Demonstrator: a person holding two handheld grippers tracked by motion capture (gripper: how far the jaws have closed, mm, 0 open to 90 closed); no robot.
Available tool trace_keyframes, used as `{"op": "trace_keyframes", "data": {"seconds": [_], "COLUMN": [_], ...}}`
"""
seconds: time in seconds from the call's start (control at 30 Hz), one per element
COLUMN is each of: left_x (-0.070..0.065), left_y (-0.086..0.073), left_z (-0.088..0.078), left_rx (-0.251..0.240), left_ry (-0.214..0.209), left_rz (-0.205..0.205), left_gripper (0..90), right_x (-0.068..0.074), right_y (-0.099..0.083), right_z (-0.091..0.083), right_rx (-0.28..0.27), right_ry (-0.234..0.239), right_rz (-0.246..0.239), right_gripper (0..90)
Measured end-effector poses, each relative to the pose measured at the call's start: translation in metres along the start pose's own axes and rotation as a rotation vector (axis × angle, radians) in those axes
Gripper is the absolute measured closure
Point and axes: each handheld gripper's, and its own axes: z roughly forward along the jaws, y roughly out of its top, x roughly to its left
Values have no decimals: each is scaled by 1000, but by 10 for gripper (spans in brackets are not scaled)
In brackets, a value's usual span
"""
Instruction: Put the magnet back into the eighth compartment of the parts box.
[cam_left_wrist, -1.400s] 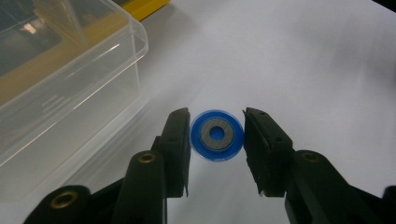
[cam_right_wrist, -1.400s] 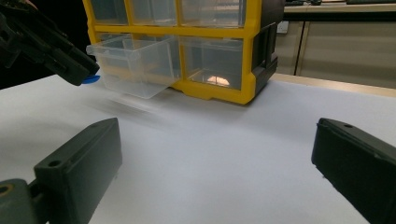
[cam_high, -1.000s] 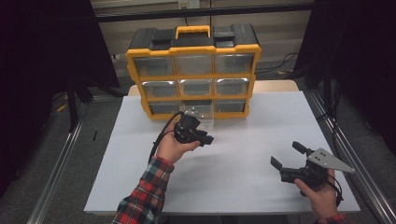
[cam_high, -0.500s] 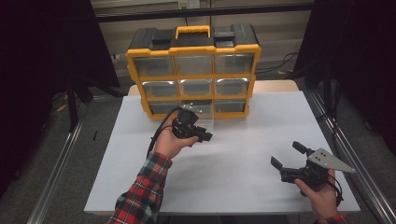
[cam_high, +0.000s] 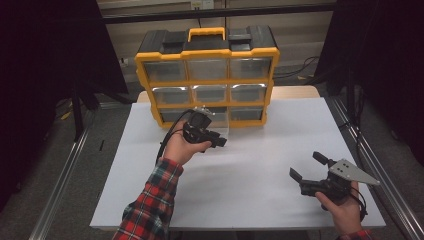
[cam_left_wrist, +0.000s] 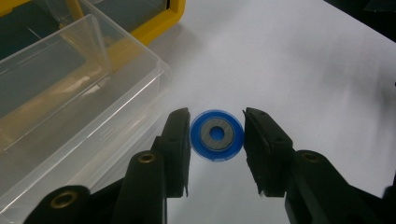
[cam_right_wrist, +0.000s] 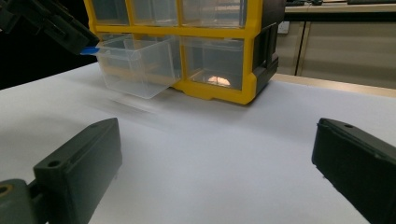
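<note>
White paper covers the table (cam_high: 260, 165), and dark curtains hang all around it.

Start at the left tongs (cam_left_wrist: 215, 154). Their two black jaws squeeze a small blue ring (cam_left_wrist: 216, 135), one jaw on each side of its rim. So these tongs are closed on the ring. The ring is round and flat, with a grey part inside and a hole in the middle. It hangs just above the white paper. In the right gripper view a bit of blue (cam_right_wrist: 89, 50) pokes out from those jaws, right over the edge of the clear drawer (cam_right_wrist: 140, 65).

That clear drawer (cam_left_wrist: 70, 93) sits just to the left of the left tongs. It is pulled out of the bottom row of the yellow box (cam_high: 207, 75), which stands behind it.

I think the ring is light and hard. Its smooth rim could slip, so a hold right across the middle, like now, looks safest. A tilt could make it pop out.

The right tongs (cam_high: 311, 167) wait far off to the side. Their jaws stand wide apart with nothing between them.
</note>
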Motion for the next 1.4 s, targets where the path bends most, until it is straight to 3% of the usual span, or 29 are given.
{"op": "trace_keyframes", "data": {"seconds": [0.07,0.13,0.27,0.33,0.37,0.4,0.5,0.67,0.7,0.77,0.8,0.83,0.97,1.0,1.03,1.1,1.13,1.17,1.2,1.27,1.37,1.4], "left_x": [3,3,6,5,7,8,8,13,13,14,17,15,19,17,18,20,19,21,20,22,24,24], "left_y": [2,3,7,8,10,10,13,15,16,17,18,18,20,21,22,23,24,25,25,27,29,29], "left_z": [-3,-3,-7,-7,-10,-10,-11,-12,-11,-11,-13,-11,-14,-12,-12,-14,-13,-15,-14,-15,-14,-13], "left_rx": [22,-2,13,-13,7,10,-8,6,-13,-15,19,-12,26,-5,0,26,7,27,2,20,27,7], "left_ry": [2,4,11,12,22,20,27,46,46,47,50,52,48,53,53,53,56,55,56,63,71,71], "left_rz": [28,5,24,-8,20,22,-5,4,-16,-17,20,-15,21,-17,-20,15,-8,18,-13,16,3,-14], "left_gripper": [620,620,620,620,620,620,620,620,620,620,620,620,620,620,620,620,620,620,620,620,620,620], "right_x": [0,0,0,1,0,0,0,0,0,0,0,0,0,0,0,0,0,0,0,0,0,0], "right_y": [0,0,0,0,0,0,0,0,0,0,0,0,0,0,0,0,0,0,0,0,0,0], "right_z": [0,0,0,1,0,0,0,0,0,0,0,0,0,0,0,0,0,0,1,1,1,1], "right_rx": [-1,0,0,-1,2,1,2,2,2,2,2,1,3,4,2,2,3,5,5,4,4,3], "right_ry": [1,2,0,3,4,2,1,2,-2,1,0,-4,1,1,1,5,2,5,5,5,5,5], "right_rz": [1,-1,2,2,-2,-1,0,0,1,0,-1,-1,-1,1,2,2,0,1,1,0,-1,-2], "right_gripper": [9,9,9,9,9,9,9,9,9,9,9,9,8,8,8,8,8,8,8,8,8,8]}}
